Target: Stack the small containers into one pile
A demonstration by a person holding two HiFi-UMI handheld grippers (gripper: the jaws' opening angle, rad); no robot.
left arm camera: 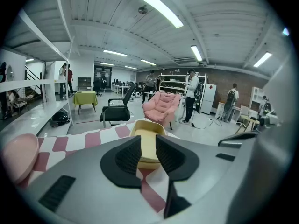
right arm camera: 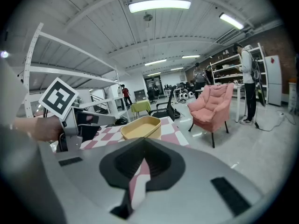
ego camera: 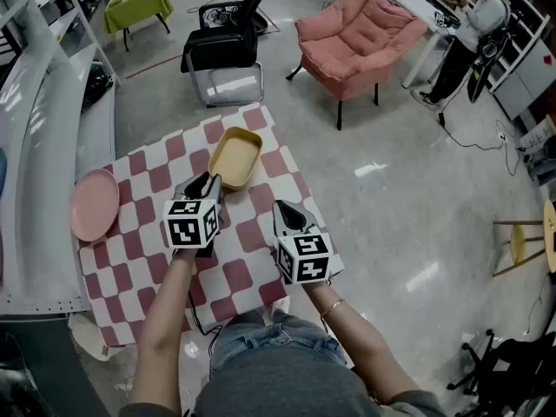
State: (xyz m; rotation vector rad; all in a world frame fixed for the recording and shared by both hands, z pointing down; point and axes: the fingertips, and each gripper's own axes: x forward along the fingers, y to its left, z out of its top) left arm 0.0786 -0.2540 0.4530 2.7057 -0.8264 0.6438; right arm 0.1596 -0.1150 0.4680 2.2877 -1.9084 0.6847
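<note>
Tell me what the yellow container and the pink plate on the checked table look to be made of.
Yellow container: probably plastic with a matte finish, going by its uniform opaque colour, soft rounded rim and lack of sharp glints. Pink plate: likely plastic or melamine, smooth with a dull sheen, even in colour and thin at the rim. Glazed ceramic cannot be ruled out for either.

Checkered table (ego camera: 236,278), yellow container (ego camera: 234,156) (pink plate (ego camera: 94,204))

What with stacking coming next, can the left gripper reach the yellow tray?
Probably yes: the left gripper points at the tray close ahead, jaws open, with nothing in the way.
</note>
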